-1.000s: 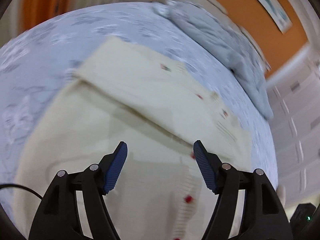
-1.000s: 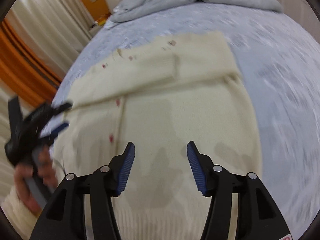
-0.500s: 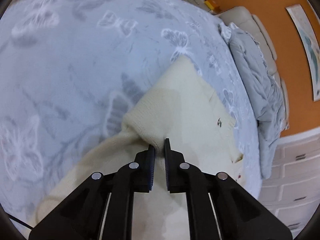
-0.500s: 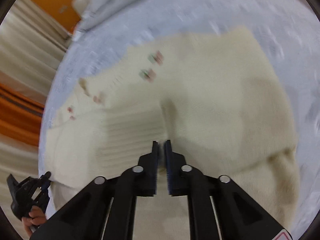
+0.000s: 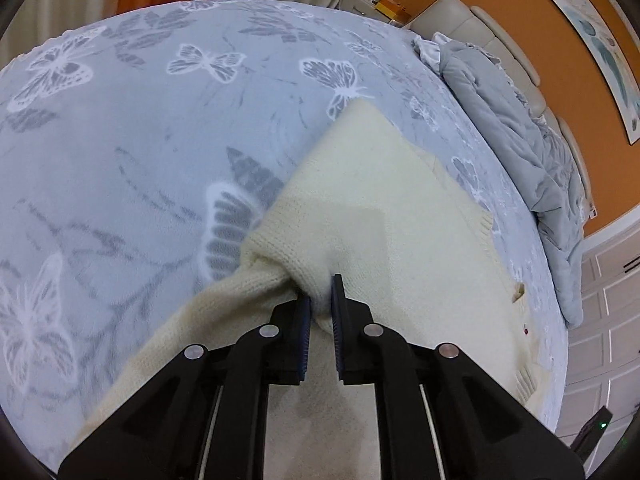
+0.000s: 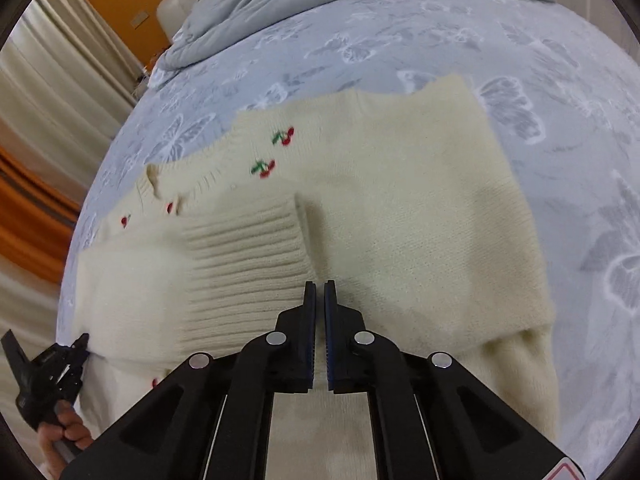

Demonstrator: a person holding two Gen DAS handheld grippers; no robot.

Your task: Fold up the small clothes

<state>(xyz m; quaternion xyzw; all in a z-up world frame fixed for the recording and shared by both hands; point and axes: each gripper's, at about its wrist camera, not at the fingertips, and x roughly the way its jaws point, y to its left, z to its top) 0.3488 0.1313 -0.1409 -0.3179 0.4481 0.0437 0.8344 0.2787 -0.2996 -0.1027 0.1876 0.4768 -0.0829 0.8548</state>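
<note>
A small cream knit cardigan (image 6: 400, 216) with red cherry motifs and red buttons lies on the bed, one sleeve folded across it with its ribbed cuff (image 6: 248, 264) on top. My left gripper (image 5: 320, 296) is shut on a bunched fold of the cardigan (image 5: 360, 216) at its left edge. My right gripper (image 6: 319, 292) is shut on the cardigan fabric beside the ribbed cuff. The left gripper also shows in the right wrist view (image 6: 48, 368), at the cardigan's lower left, held by a hand.
The bed is covered by a pale blue sheet with butterfly print (image 5: 140, 140). A grey duvet (image 5: 520, 128) is bunched at the head of the bed by a beige headboard (image 5: 492, 44). Orange walls, curtains and white drawers (image 5: 600, 300) surround it.
Both grippers were open above the cardigan a second ago. They came down and shut on the fabric, the left at the side edge, the right near the cuff.
</note>
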